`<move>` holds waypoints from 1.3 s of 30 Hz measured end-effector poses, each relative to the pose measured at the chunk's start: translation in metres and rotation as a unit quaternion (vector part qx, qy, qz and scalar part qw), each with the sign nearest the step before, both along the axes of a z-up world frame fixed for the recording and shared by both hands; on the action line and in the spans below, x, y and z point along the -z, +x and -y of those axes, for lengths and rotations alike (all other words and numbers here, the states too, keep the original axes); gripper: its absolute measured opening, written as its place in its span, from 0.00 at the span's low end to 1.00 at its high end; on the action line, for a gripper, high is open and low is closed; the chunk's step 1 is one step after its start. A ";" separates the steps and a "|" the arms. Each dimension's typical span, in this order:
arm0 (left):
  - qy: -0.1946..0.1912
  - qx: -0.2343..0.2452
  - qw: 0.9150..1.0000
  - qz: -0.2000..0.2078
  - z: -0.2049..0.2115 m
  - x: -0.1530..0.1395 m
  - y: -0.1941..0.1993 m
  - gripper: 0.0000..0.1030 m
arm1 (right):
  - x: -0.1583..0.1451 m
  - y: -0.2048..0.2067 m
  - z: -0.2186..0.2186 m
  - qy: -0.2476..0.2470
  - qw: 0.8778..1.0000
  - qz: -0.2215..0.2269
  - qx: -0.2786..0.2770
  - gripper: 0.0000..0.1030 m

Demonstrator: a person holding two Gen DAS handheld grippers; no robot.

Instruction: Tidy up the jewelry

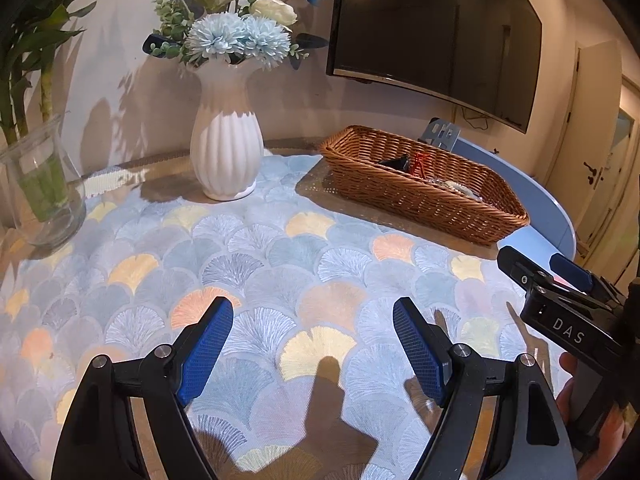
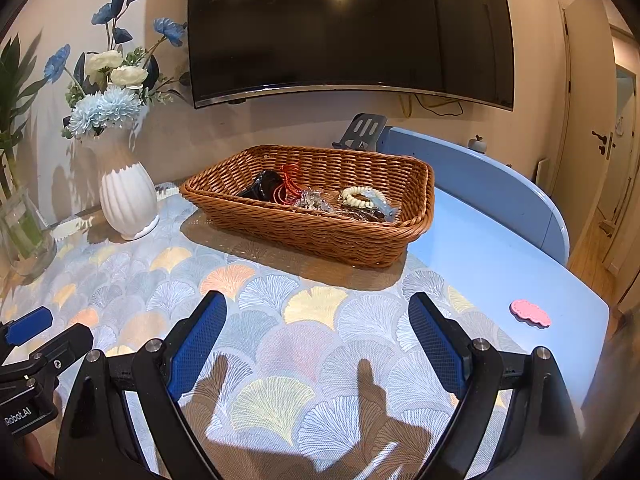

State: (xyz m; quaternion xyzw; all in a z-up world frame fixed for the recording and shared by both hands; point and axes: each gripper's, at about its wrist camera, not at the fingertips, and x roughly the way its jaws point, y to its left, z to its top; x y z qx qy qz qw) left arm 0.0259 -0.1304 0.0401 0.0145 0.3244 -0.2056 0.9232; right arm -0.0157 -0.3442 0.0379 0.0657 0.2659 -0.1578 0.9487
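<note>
Fan-patterned cloth [image 2: 280,344] lies bare under both wide-open, empty grippers, left gripper [image 1: 312,344] and right gripper [image 2: 316,340], while ahead of them one wicker basket [image 2: 320,236] holds all visible jewelry, one red cord [image 2: 286,186], one cream bead bracelet [image 2: 358,196] and a tangle I cannot count, fitting either sorting finished or pieces awaiting removal.

wicker basket [image 2: 312,236] | seen beyond the jaws, centred | jewelry heaped inside: red cord bracelet [image 2: 286,188], cream bead bracelet [image 2: 362,196], black item [image 2: 262,188], clear pieces [image 2: 314,202]
</note>
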 end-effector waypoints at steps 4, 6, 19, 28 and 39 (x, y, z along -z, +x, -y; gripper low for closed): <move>0.001 -0.001 1.000 0.000 0.000 0.000 0.001 0.81 | 0.000 0.000 0.000 0.001 1.000 0.000 0.000 0.91; 0.002 -0.001 1.000 0.001 0.000 0.000 0.001 0.81 | 0.000 0.000 0.000 0.002 1.000 0.000 0.000 0.91; 0.005 -0.003 1.000 -0.001 -0.001 0.002 0.002 0.81 | 0.000 0.000 -0.001 0.000 1.000 0.000 0.000 0.91; 0.007 -0.005 1.000 0.000 0.000 0.001 0.002 0.81 | 0.000 0.000 -0.001 0.000 1.000 -0.001 0.000 0.91; 0.005 -0.028 1.000 -0.005 -0.008 0.003 0.007 0.81 | 0.001 0.001 -0.002 -0.001 1.000 0.000 -0.003 0.91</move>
